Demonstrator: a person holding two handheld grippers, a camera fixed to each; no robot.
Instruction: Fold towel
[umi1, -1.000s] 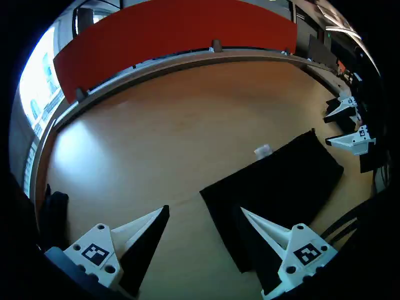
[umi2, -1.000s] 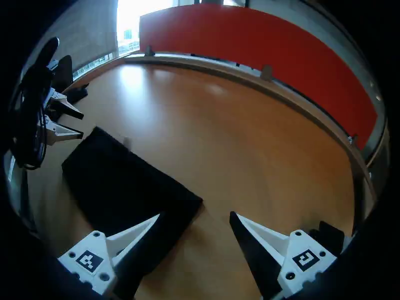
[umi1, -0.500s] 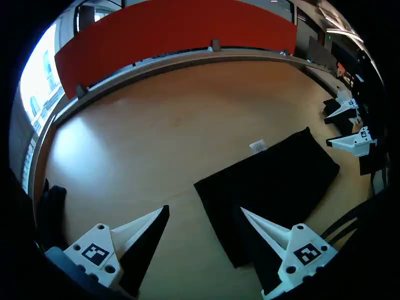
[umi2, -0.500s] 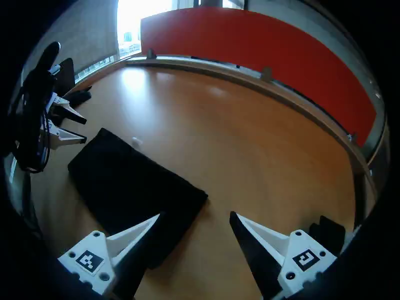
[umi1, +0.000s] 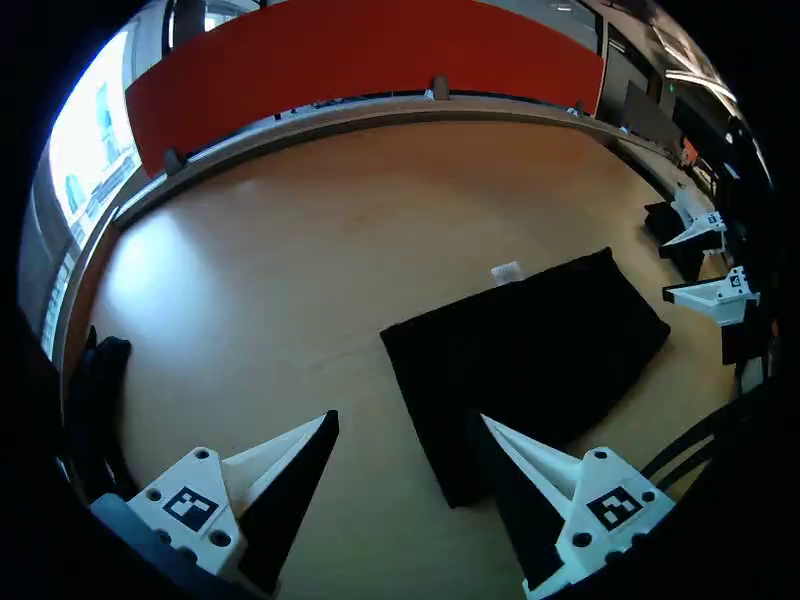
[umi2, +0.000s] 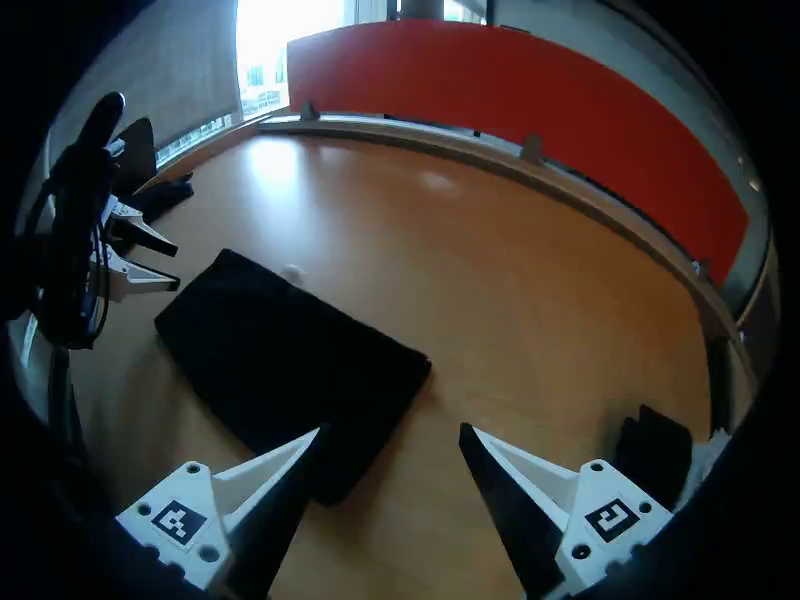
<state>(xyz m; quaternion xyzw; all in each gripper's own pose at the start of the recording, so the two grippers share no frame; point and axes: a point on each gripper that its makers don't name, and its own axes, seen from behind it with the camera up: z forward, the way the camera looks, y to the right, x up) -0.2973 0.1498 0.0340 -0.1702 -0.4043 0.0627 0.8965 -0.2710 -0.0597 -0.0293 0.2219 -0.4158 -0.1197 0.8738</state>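
Black folded towel (umi1: 520, 360) flat toward desk (umi1: 300, 260) near edge; left gripper (umi1: 407, 417), right gripper (umi2: 390, 429) jaws released, empty.

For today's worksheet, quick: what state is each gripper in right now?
Left gripper: open, holding nothing.
Right gripper: open, holding nothing.

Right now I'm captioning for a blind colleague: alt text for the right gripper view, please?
A folded black towel lies flat on a wooden table, ahead and left of the right gripper, whose jaws are open and empty. The left gripper sits beyond the towel's far end; a red partition lines the table's back edge.
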